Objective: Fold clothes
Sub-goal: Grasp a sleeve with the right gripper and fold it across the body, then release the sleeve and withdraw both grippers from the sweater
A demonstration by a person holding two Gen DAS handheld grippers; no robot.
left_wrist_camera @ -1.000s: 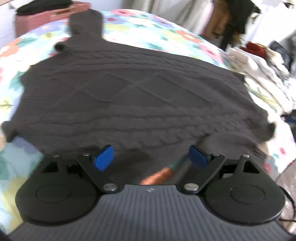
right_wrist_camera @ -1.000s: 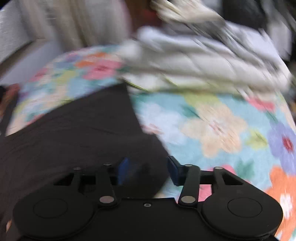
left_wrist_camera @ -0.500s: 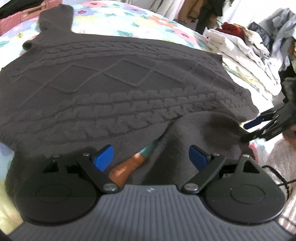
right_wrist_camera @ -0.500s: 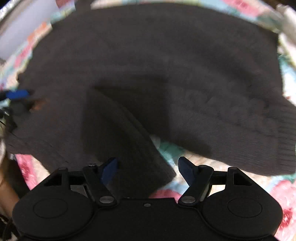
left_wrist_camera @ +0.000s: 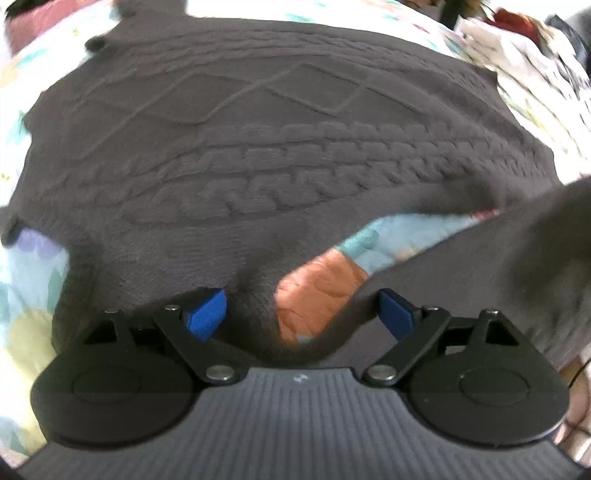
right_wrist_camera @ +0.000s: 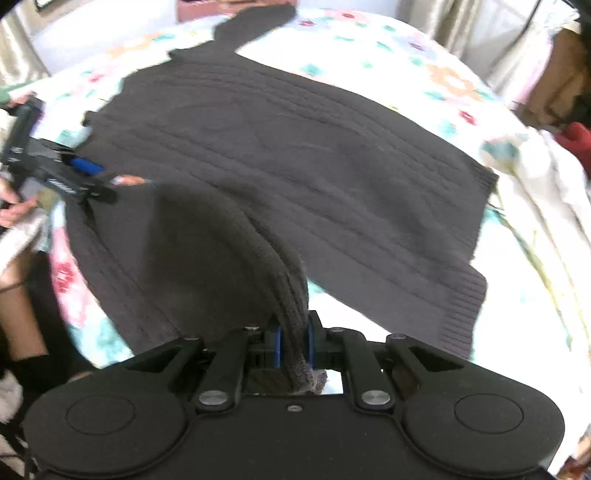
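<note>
A dark grey cable-knit sweater (left_wrist_camera: 258,147) lies spread flat on a floral bedspread (left_wrist_camera: 317,291); it also shows in the right wrist view (right_wrist_camera: 314,158). My right gripper (right_wrist_camera: 293,341) is shut on the ribbed cuff of the near sleeve (right_wrist_camera: 207,251) and holds it lifted off the bed. My left gripper (left_wrist_camera: 301,314) is open, its blue pads either side of the sleeve's armpit fold, low over the bed. It also shows at the left of the right wrist view (right_wrist_camera: 85,166).
A heap of pale folded clothes (right_wrist_camera: 546,192) lies along the right side of the bed. A pinkish box (left_wrist_camera: 40,26) stands at the far left. Hanging clothes and curtains (right_wrist_camera: 517,40) are behind the bed.
My right gripper has closed on the sleeve cuff and lifted it up and back. My left gripper has dropped lower and closer to the sweater's armpit, still open.
</note>
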